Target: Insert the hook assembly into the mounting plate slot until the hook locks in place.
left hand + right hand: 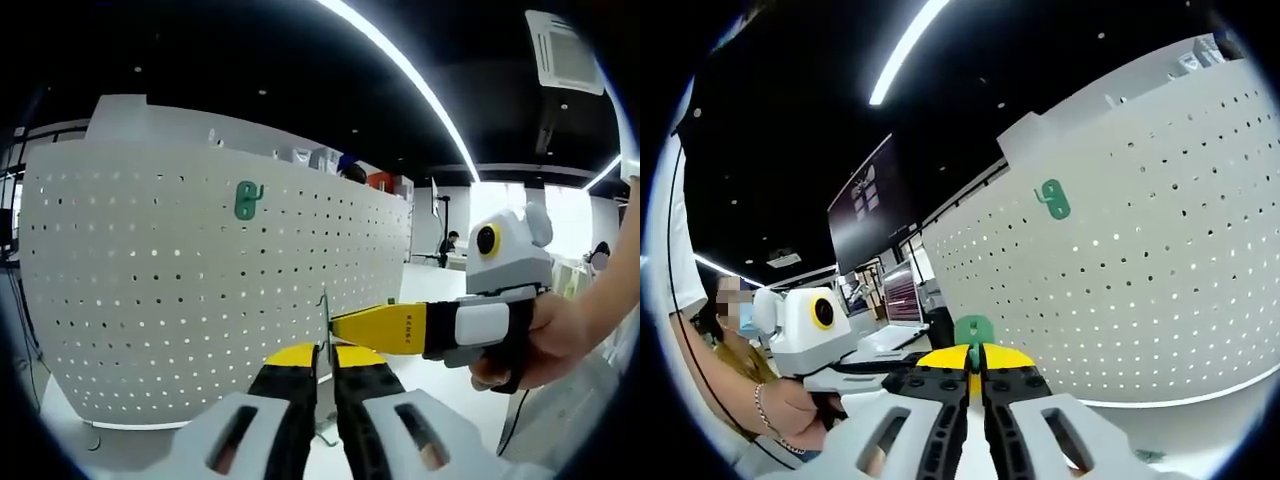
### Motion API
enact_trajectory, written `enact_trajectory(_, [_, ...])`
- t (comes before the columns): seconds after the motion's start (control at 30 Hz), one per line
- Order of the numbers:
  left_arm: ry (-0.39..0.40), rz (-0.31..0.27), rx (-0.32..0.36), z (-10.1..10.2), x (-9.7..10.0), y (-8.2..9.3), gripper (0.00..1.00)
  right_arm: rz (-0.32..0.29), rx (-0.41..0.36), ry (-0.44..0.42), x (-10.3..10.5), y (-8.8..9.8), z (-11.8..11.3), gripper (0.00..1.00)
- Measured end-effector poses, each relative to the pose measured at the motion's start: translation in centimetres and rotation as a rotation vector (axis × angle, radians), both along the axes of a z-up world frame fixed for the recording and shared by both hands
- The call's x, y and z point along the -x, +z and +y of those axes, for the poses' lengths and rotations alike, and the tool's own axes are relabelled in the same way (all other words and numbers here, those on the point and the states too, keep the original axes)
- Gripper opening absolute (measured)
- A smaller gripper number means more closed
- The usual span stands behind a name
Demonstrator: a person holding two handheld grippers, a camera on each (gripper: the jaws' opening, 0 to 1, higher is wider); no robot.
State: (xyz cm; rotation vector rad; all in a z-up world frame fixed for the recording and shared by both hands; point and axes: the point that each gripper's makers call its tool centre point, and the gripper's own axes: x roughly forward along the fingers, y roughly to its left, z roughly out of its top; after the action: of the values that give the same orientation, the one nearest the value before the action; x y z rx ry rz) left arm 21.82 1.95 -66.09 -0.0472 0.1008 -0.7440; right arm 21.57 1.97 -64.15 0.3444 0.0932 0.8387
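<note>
**Mia:** When you look closest, what is the right gripper [975, 358] doing?

**Ben:** Its two yellow-tipped jaws are squeezed on a little green hook [973, 328]. The hook sticks up just past the tips, out in the air and well apart from the board.

**Mia:** And the left gripper [328, 358]?

**Ben:** Its jaws are very close together, right beside the other gripper's tip. A thin upright sliver sits just above the gap (maybe the same hook seen from its edge). I cannot tell if the left jaws are pinching anything.

**Mia:** Will the hook be hard to handle?

**Ben:** I think it is light, stiff plastic. It looks smooth, so it could slip or twist if the squeeze is weak. It is small too, so it could pop out and drop.

**Mia:** Where should you hold it?

**Ben:** Low down on the flat part, as now. That leaves the top and back free to go into a hole. Push straight, not crooked, so the little pegs do not bend or snap.

**Mia:** What is farther away?

**Ben:** A hand [540, 340] holds the right gripper. Past the grippers stands a big white board [150, 300] full of small holes. A second green hook [247, 200] already hangs on it, up near the board's top edge.

**Mia:** So the held hook is not in yet?

**Ben:** Not yet, I think.
</note>
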Motion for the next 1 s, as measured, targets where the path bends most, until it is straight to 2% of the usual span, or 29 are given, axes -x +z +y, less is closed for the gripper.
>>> enact_trajectory(0.2, [0.005, -0.008, -0.015, 0.1, -0.1, -0.1, 0.23, 0.010, -0.019, 0.008, 0.0, 0.2, 0.0, 0.00])
enact_trajectory(0.37, [0.001, 0.008, -0.030, -0.2, -0.1, -0.6, 0.45, 0.015, -0.016, 0.012, 0.1, 0.1, 0.0, 0.00])
enact_trajectory(0.4, [-0.004, 0.027, -0.031, -0.3, -0.1, -0.8, 0.49, 0.014, -0.015, 0.014, 0.1, 0.1, 0.1, 0.00])
enact_trajectory(0.6, [-0.011, 0.011, -0.052, -0.6, -0.1, -0.9, 0.65, 0.017, -0.015, 0.016, 0.2, 0.1, 0.1, 0.00])
enact_trajectory(0.73, [-0.021, 0.026, -0.056, -0.8, 0.0, -1.3, 0.69, 0.019, -0.016, 0.016, 0.2, 0.0, 0.0, 0.00])
enact_trajectory(1.0, [-0.028, 0.026, -0.064, -0.9, 0.1, -1.3, 0.68, 0.013, -0.003, 0.013, 0.1, 0.2, 0.0, 0.01])
